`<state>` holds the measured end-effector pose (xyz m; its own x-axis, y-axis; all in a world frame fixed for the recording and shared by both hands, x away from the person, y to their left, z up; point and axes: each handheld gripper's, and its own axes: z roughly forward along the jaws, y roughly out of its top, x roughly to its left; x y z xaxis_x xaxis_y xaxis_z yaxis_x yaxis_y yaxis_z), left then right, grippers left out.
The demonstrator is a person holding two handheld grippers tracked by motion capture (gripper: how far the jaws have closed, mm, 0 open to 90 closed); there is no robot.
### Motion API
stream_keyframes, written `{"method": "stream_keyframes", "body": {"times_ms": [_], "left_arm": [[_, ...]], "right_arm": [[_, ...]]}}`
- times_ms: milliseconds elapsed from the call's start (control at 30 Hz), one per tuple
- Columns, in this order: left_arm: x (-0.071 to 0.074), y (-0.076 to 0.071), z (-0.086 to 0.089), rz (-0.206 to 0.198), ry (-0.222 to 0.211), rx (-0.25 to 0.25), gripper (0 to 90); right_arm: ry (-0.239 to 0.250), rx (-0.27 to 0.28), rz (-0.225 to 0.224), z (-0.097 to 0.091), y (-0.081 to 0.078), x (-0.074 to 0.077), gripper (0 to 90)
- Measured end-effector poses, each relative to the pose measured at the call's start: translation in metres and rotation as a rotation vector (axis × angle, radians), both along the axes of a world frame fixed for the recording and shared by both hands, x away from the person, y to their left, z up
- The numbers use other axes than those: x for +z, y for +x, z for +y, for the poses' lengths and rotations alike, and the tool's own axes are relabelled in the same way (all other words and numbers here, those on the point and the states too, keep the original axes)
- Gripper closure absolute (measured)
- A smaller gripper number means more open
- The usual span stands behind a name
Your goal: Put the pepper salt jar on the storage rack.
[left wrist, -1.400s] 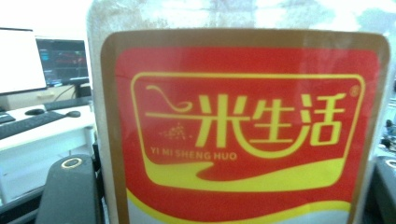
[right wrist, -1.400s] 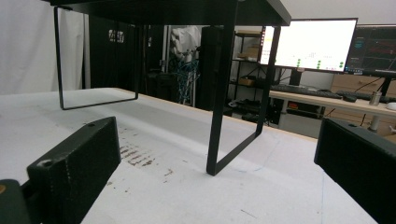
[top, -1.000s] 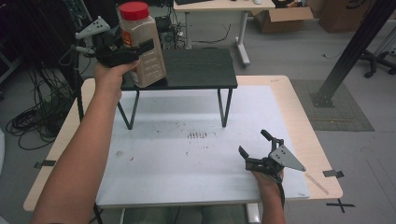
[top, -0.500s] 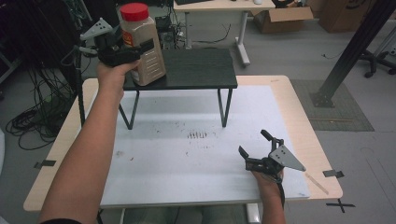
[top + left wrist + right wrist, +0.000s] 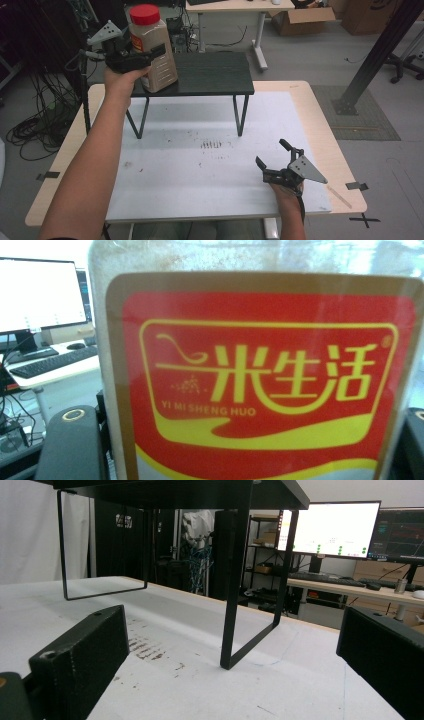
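A clear jar (image 5: 161,70) with a red cap and a red and yellow label (image 5: 260,375) stands on the left end of the black shelf (image 5: 210,75). My left gripper (image 5: 150,52) clasps the jar's upper body from the left, one jaw across its front. The jaws have just been opening a little, with the jar still between them and touching. In the left gripper view a black jaw flanks the label on each side. My right gripper (image 5: 270,152) rests low on the white mat (image 5: 190,170) at the front right. It is open and holds nothing (image 5: 230,645).
The shelf stands on thin black legs (image 5: 235,605) over the back of the mat. Dark smudges (image 5: 211,145) mark the mat's middle. Cables and a dark rack (image 5: 45,100) lie left of the table. Desks with monitors (image 5: 330,527) stand beyond.
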<state>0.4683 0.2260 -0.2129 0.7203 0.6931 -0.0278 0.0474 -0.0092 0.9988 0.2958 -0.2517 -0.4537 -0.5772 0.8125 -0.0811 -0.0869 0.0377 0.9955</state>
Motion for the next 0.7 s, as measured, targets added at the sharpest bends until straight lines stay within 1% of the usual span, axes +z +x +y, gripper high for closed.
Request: {"method": "stream_keyframes", "body": {"times_ms": [67, 100, 167, 200, 267, 367, 500, 633, 700], "left_arm": [[0.0001, 0.0001, 0.0000, 0.007, -0.003, -0.002, 23.5], [-0.0001, 0.0004, -0.0001, 0.018, -0.009, 0.001, 22.5], [-0.0005, 0.0010, 0.0004, 0.046, -0.023, 0.008, 16.6], [-0.0005, 0.0009, 0.0010, 0.051, -0.026, 0.004, 15.2], [0.0002, -0.0007, 0.0016, 0.041, -0.018, -0.001, 14.8], [0.0015, -0.0028, 0.0018, 0.037, -0.006, 0.008, 13.4], [0.0020, -0.0039, 0.0023, 0.053, -0.002, 0.022, 8.9], [0.0037, -0.0063, 0.0018, 0.048, 0.004, 0.027, 7.4], [0.0047, -0.0075, 0.0011, 0.050, 0.007, 0.041, 4.2]], "right_arm": [[0.002, 0.001, 0.000, -0.0001, 0.0000, 0.0000, 0.2], [0.002, 0.001, 0.000, -0.0002, -0.0001, 0.0000, 0.1], [0.003, 0.001, 0.000, -0.0002, 0.0000, 0.0000, 0.2], [0.003, 0.001, 0.001, -0.0002, 0.0000, 0.0000, 0.2], [0.002, 0.001, 0.001, -0.0001, 0.0000, 0.0000, 0.1], [0.000, 0.001, 0.002, -0.0001, 0.0001, 0.0000, 0.2], [-0.001, -0.001, 0.000, 0.0001, 0.0000, 0.0000, 0.2], [-0.002, -0.001, -0.002, 0.0002, -0.0001, 0.0000, 0.1], [-0.002, -0.002, -0.003, 0.0002, -0.0001, 0.0000, 0.2]]}}
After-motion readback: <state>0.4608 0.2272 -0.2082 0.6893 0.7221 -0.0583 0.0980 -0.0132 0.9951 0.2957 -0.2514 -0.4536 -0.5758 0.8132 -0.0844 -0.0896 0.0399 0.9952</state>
